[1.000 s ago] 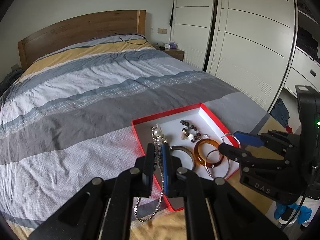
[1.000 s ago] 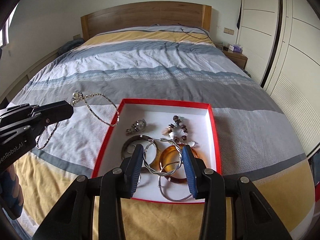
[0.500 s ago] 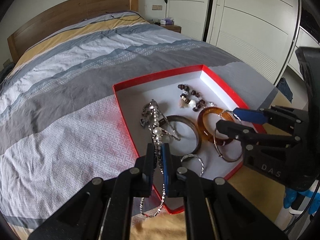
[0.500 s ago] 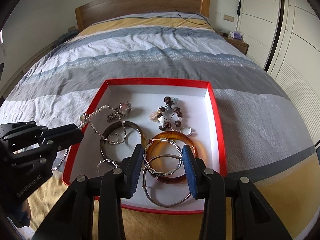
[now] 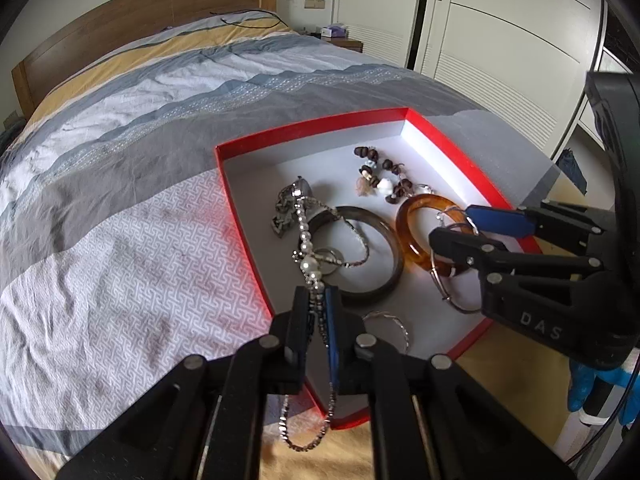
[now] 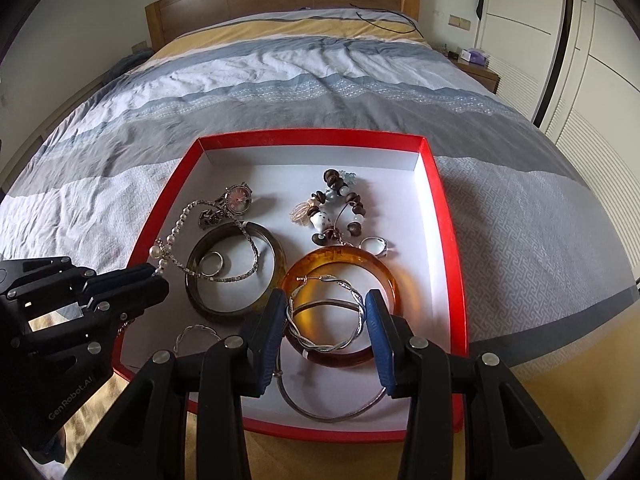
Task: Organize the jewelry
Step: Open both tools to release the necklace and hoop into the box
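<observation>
Necklace [image 5: 306, 256] is being lowered into the red box [image 6: 444, 216] by the left hand-held gripper [image 5: 318, 300], whose jaws are pinching the chain just below its pearls; one part of the chain is already lying draped across the dark bangle [image 6: 236, 270] and the watch [image 6: 236, 200], while a loop is hanging below the gripper, outside the near wall of the box, over the bed [image 5: 120, 200]. To do this step well, I judge the left gripper should be carrying the hanging loop inward past the red rim before letting go; otherwise the tail is likely to be sliding out over the edge; releasing slowly and low would be keeping the chain from knotting around the bangle. The right hand-held gripper [image 6: 326, 314] is gripping a twisted silver hoop [image 6: 326, 312] between its blue pads, holding it just above the amber bangle [image 6: 340, 280]; it looks best set down on bare white floor rather than stacked. The box is sitting on the bed near its foot; inside it are lying the watch, the dark bangle with a small ring [image 6: 212, 263] inside it, the amber bangle, a beaded bracelet [image 6: 338, 208], a second ring [image 6: 374, 245] beside it, a thin silver bangle [image 6: 332, 404] near the front wall, and another twisted hoop [image 6: 194, 334] at the front left.
</observation>
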